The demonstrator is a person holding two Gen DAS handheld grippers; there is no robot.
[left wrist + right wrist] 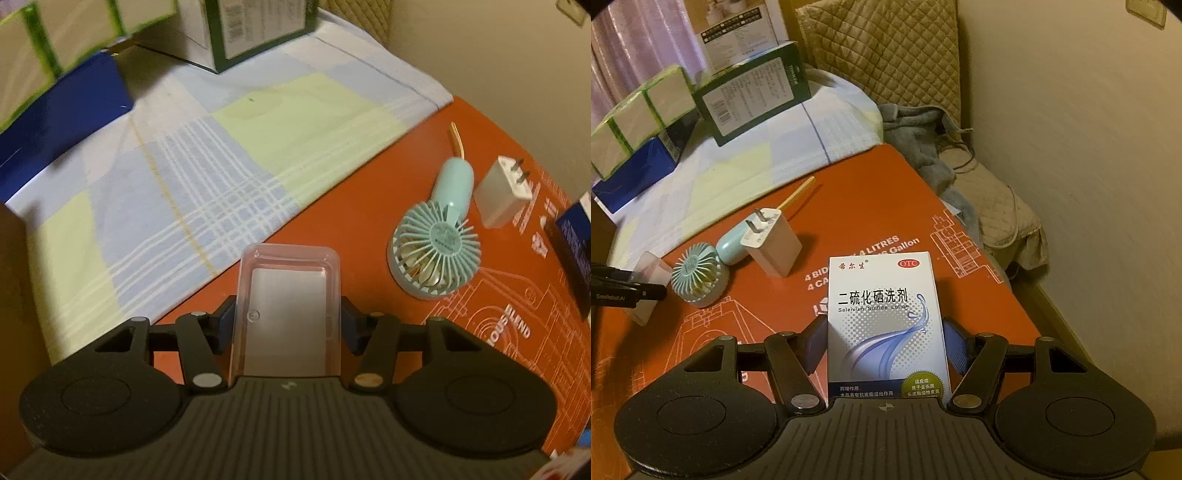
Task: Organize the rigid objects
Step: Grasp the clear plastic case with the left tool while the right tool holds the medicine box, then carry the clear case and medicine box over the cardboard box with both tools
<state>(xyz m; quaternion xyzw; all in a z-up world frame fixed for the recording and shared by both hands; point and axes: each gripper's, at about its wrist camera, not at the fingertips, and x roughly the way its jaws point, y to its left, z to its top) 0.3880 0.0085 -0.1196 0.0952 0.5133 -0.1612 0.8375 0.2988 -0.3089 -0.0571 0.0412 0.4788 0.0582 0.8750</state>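
My left gripper [286, 323] is shut on a clear plastic box [286, 295] and holds it over the orange board [369, 206], near the checked cloth [207, 155]. My right gripper [884, 341] is shut on a white lotion box [884, 317] marked OTC, above the same orange board [879, 192]. A teal hand fan [437, 236] and a white plug charger [504, 195] lie on the board right of the left gripper. In the right wrist view the fan [701, 271], the charger [774, 242] and the left gripper with its clear box [646, 284] sit at the left.
A green carton [753, 90], a blue box [635, 177] and a green-striped pack [639, 114] stand on the cloth at the back. A yellow stick [798, 192] lies beyond the charger. A dark box [574, 251] is at the board's right edge. Quilted cushion [886, 55] and wall to the right.
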